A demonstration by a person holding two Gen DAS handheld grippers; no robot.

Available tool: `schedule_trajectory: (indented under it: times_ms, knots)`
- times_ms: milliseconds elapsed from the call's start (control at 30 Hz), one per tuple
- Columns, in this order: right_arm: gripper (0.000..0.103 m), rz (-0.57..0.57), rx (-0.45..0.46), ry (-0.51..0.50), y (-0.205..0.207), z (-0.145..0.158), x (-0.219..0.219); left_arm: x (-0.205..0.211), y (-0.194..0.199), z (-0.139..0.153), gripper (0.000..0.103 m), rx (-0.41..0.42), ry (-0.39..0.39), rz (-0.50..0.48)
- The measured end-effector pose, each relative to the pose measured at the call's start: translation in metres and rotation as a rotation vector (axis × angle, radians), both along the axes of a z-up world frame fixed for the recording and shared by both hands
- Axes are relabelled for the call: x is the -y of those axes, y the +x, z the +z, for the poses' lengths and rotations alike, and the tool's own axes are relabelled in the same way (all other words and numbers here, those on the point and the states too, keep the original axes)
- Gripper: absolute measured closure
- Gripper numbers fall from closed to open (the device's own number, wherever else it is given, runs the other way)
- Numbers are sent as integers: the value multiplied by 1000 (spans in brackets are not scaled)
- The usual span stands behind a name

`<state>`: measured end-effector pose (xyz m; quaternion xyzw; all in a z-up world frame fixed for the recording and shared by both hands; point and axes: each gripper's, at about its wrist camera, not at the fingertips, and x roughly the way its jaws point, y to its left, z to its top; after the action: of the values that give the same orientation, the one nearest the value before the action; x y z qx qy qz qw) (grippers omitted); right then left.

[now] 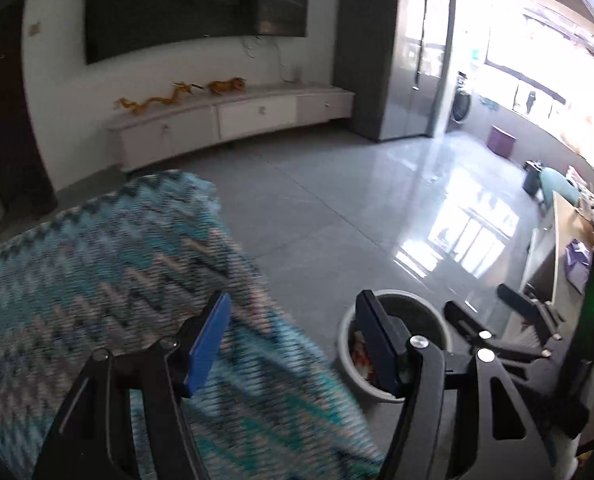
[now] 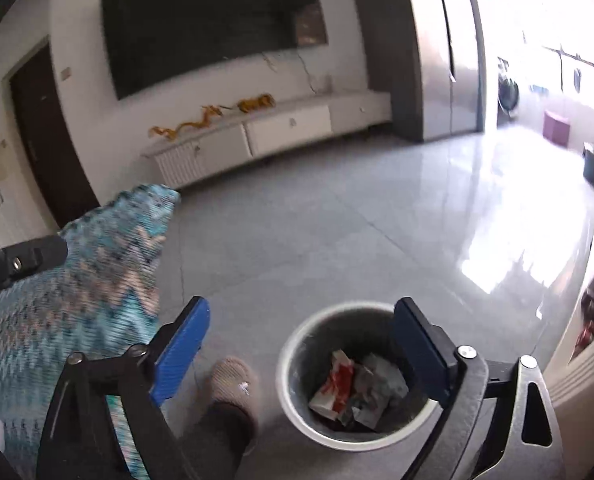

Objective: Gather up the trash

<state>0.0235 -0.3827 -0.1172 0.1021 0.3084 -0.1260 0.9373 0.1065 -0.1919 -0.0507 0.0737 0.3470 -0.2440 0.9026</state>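
Observation:
A round grey trash bin (image 2: 293, 356) with a white rim stands on the floor. Crumpled red-and-white and grey trash (image 2: 357, 392) lies inside it. My right gripper (image 2: 301, 316) is open and empty, held above the bin's near-left side. My left gripper (image 1: 297, 308) is open and empty, held over the edge of the patterned cover with the bin (image 1: 347, 340) to its right. The right gripper's black body (image 1: 509, 344) shows at the right of the left wrist view.
A teal zigzag-patterned cover (image 1: 97, 264) drapes a seat on the left. A slippered foot (image 2: 233, 380) rests left of the bin. A white TV cabinet (image 1: 233, 120) and TV (image 1: 193, 4) stand at the far wall. A table edge (image 1: 565, 240) is on the right.

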Motion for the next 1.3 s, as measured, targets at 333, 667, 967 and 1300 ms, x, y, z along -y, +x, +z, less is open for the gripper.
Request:
schedule_trajectory:
  times_ms: [333, 667, 967, 1300]
  knots:
    - [0, 177, 97, -81, -4, 57, -101, -146, -27, 28, 36, 123, -21, 286]
    - [0, 291, 153, -134, -23, 85, -175, -232, -58, 49, 31, 225, -17, 489]
    - [0, 328, 194, -190, -46, 102, -208, -253, -76, 60, 26, 296, -23, 531]
    - [0, 242, 217, -204, -75, 114, -180, -228, -93, 77, 11, 384, -18, 499]
